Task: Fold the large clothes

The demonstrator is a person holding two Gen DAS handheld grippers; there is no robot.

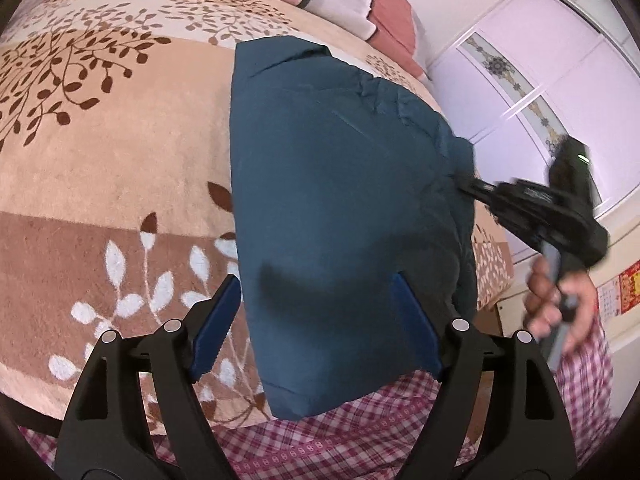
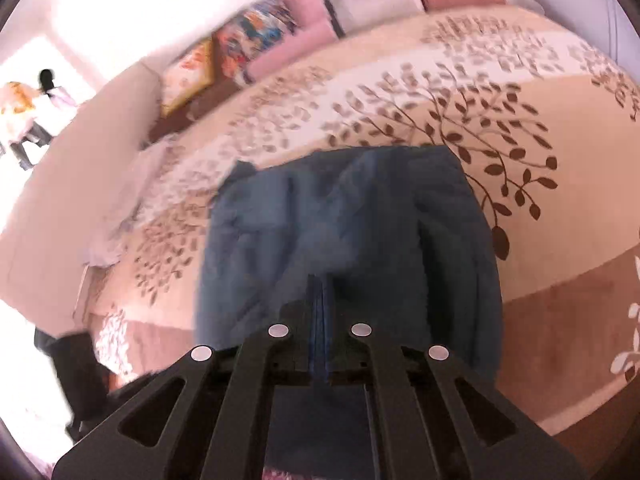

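Lying folded on the bed, the dark teal garment (image 1: 340,208) sits ahead of and between the fingers of the left hand-held gripper (image 1: 316,320), whose blue pads (image 1: 216,320) stand wide apart, one off the garment's left edge over the blanket (image 1: 100,168), the other over the cloth near its right side; whether that pad touches the fabric cannot be told. Garment's near end hangs over the bed edge toward the checked pink-and-white cloth (image 1: 340,432) below. Right hand-held gripper (image 1: 466,185) reaches in from the right of the left one, its tip at the garment's far right edge, blurred. In the right wrist view, the right hand-held gripper (image 2: 320,292) has its pads pressed together with the garment (image 2: 340,232) directly ahead and beneath; blur keeps it unclear whether fabric is pinched. Pillows (image 2: 256,40) lie beyond.
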